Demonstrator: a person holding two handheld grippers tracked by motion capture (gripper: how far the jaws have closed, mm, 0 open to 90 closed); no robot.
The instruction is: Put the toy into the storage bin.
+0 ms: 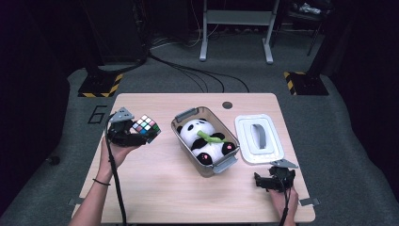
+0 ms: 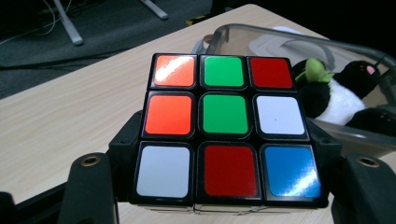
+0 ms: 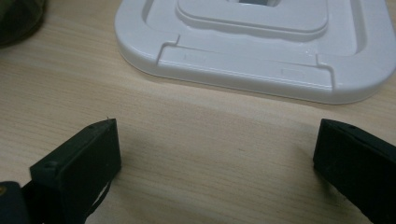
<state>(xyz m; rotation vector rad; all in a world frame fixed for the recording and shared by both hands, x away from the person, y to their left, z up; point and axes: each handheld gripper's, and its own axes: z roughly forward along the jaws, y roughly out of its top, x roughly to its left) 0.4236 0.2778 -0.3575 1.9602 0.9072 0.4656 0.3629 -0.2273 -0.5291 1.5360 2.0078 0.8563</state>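
Wooden table (image 1: 155,188): left tool (image 1: 134,134) raised, gripping cube (image 1: 146,126).

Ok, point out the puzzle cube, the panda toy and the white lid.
puzzle cube (image 2: 225,113), left gripper view, green centre tile.
panda toy (image 1: 194,128), high view, white head.
white lid (image 1: 244,136), high view, left rim.

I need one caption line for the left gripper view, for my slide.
Left tool grips a scrambled puzzle cube above the wooden table, beside a clear bin holding a plush panda.
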